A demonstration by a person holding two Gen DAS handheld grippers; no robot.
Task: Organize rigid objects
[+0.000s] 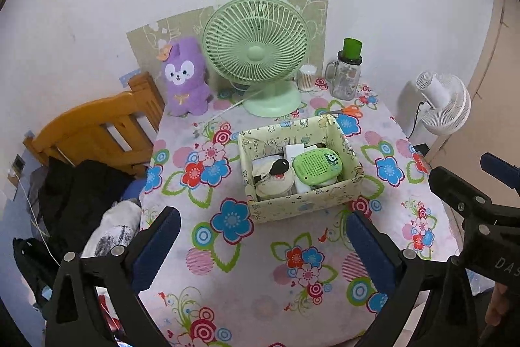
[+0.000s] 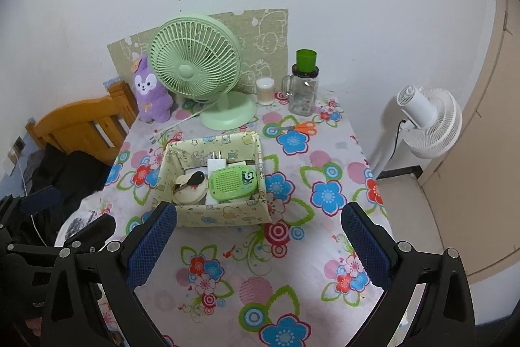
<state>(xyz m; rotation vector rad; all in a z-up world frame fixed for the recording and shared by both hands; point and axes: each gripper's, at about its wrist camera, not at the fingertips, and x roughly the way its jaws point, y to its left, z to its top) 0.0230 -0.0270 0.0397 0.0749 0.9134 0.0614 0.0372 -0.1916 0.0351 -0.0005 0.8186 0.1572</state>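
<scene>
A pale patterned box (image 1: 294,207) (image 2: 224,214) sits mid-table on the flowered cloth. Inside lie a green perforated device with a panda sticker (image 1: 318,166) (image 2: 232,183), a black-headed key (image 1: 280,166) (image 2: 192,178) on a round cream case (image 1: 272,189), and a white plug charger (image 2: 215,165). My left gripper (image 1: 265,244) hovers in front of the box, open, with nothing between its blue pads. My right gripper (image 2: 259,238) also stands open and empty just short of the box's front wall. Each gripper shows at the edge of the other's view.
Behind the box stand a green desk fan (image 1: 256,54) (image 2: 195,70), a purple plush (image 1: 185,77), a cotton swab tub (image 2: 265,91) and a glass jar with a green cup on top (image 2: 304,93). Orange scissors (image 2: 302,127) lie back right. A wooden headboard (image 1: 94,129) is left, a white fan (image 2: 429,122) right.
</scene>
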